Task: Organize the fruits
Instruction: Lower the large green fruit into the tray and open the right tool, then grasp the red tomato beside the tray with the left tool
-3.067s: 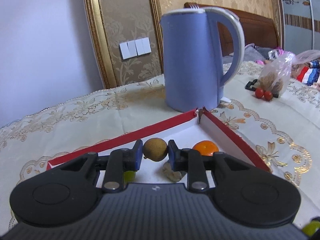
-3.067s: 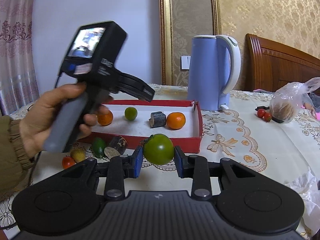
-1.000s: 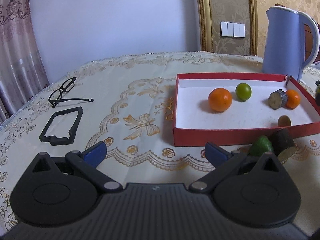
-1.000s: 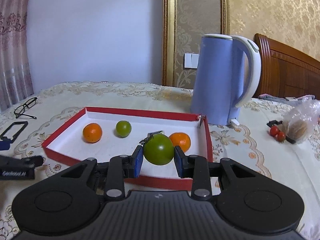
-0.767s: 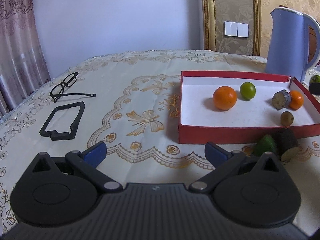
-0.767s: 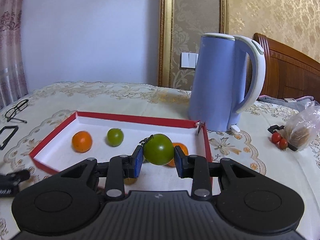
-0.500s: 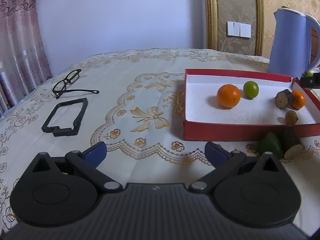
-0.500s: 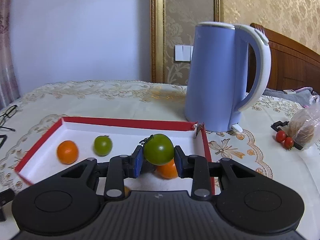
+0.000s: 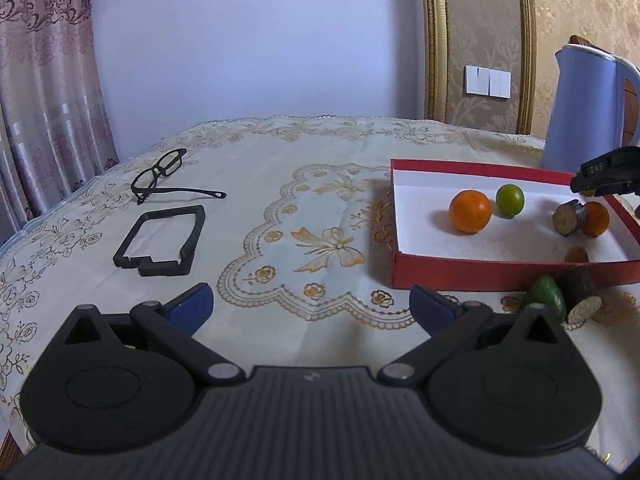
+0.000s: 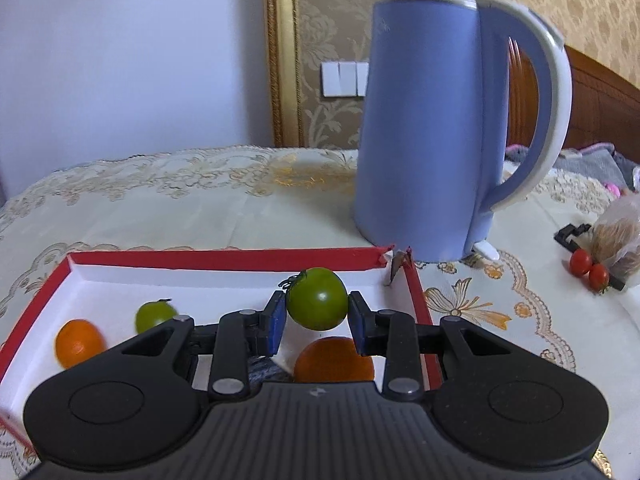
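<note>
One green tomato (image 10: 318, 299) is pinched between the blue pads of the right gripper (image 10: 317, 316), held in the air above the red tray (image 10: 224, 258), towards the tray's corner nearest the blue kettle (image 10: 432, 128). The likeliest slip, as I judge it, is in the release: the tomato is round and smooth, and an orange (image 10: 334, 360) lies almost directly beneath it in the tray, so if the pads part from this height it may strike that orange and roll — perhaps against the low red wall, perhaps knocking its neighbours. That same corner of the tray is torn open, which leaves a gap a rolling fruit might find. A tighter squeeze could bruise the skin. The left gripper (image 9: 312, 306) is well apart from the tray, on the side away from the kettle, its fingers spread wide and holding nothing, low over the tablecloth. The tray holds a second orange (image 9: 470, 211), a small green fruit (image 9: 510, 201), a dark cut piece (image 9: 568, 218) touching the first orange, and a small brownish fruit (image 9: 576, 255) by the near wall. Just outside that wall lie a green fruit (image 9: 545, 300) and another dark cut piece (image 9: 582, 294) — not yet put away. Glasses (image 9: 168, 176) and a black frame (image 9: 160, 240) lie far from the tray.
</note>
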### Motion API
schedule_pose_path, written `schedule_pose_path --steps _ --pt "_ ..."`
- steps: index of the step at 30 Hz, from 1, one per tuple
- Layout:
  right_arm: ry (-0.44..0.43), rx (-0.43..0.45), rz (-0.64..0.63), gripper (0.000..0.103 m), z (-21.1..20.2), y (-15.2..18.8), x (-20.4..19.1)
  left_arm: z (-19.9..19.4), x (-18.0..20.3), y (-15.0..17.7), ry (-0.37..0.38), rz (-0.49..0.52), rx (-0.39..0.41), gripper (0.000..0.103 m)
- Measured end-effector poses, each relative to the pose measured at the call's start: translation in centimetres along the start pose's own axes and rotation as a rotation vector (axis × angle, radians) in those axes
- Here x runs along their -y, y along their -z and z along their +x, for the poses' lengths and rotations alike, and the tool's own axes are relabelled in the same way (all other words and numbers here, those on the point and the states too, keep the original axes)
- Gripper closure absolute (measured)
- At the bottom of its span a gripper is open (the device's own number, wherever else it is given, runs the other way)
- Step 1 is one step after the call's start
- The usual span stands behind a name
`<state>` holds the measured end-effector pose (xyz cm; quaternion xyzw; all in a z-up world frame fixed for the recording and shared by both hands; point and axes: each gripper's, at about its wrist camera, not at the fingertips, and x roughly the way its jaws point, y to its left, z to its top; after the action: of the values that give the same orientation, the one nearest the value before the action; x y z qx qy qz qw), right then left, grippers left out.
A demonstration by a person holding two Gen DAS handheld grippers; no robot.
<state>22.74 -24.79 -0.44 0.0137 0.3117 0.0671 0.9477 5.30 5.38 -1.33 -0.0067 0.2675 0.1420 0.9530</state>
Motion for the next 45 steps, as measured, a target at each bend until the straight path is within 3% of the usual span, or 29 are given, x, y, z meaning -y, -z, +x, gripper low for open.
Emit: schedule_pose_path --steps 4,8,14,19,23,27,30,35,38,40,44,45 --pt "-0.004 -0.026 -0.004 0.069 1.1 0.1 0.2 -0.3 -0.2 0.2 0.024 -0.002 -0.004 0.000" --pt "0.029 0.003 -0.021 0.039 0.0 0.3 0.1 -0.7 -0.1 0.4 0.080 0.012 0.005 0.000" --pt "0.026 0.101 0.015 0.038 -5.3 0.4 0.7 -1.8 1.0 1.1 0.229 0.046 0.010 0.000" --pt "-0.031 0.234 0.139 0.035 -11.8 4.1 2.1 -3.4 2.9 1.8 0.347 0.104 0.057 0.000" --pt "-0.028 0.262 0.200 0.035 -14.6 8.6 2.5 -4.0 5.1 2.6 0.372 0.188 0.078 0.000" --pt "0.002 0.235 0.210 0.035 -15.5 11.3 2.6 -3.8 7.1 3.0 0.403 0.240 0.045 0.001" --pt "-0.020 0.220 0.201 0.035 -15.8 11.9 2.9 -3.4 7.8 3.4 0.392 0.258 0.033 0.012" --pt "-0.036 0.237 0.194 0.035 -16.1 12.7 3.0 -2.2 8.0 3.5 0.375 0.265 -0.014 0.013" --pt "-0.038 0.243 0.189 0.035 -16.3 13.0 2.8 -1.4 7.6 3.2 0.373 0.231 -0.057 0.027" --pt "-0.021 0.252 0.169 0.035 -16.3 13.2 2.5 -1.0 7.3 3.1 0.390 0.210 -0.087 0.042" --pt "-0.020 0.260 0.154 0.035 -16.4 13.3 2.3 -0.7 7.0 2.9 0.422 0.193 -0.106 0.052" --pt "-0.021 0.263 0.153 0.035 -16.4 13.3 2.2 -0.7 7.0 2.9 0.428 0.195 -0.104 0.060"
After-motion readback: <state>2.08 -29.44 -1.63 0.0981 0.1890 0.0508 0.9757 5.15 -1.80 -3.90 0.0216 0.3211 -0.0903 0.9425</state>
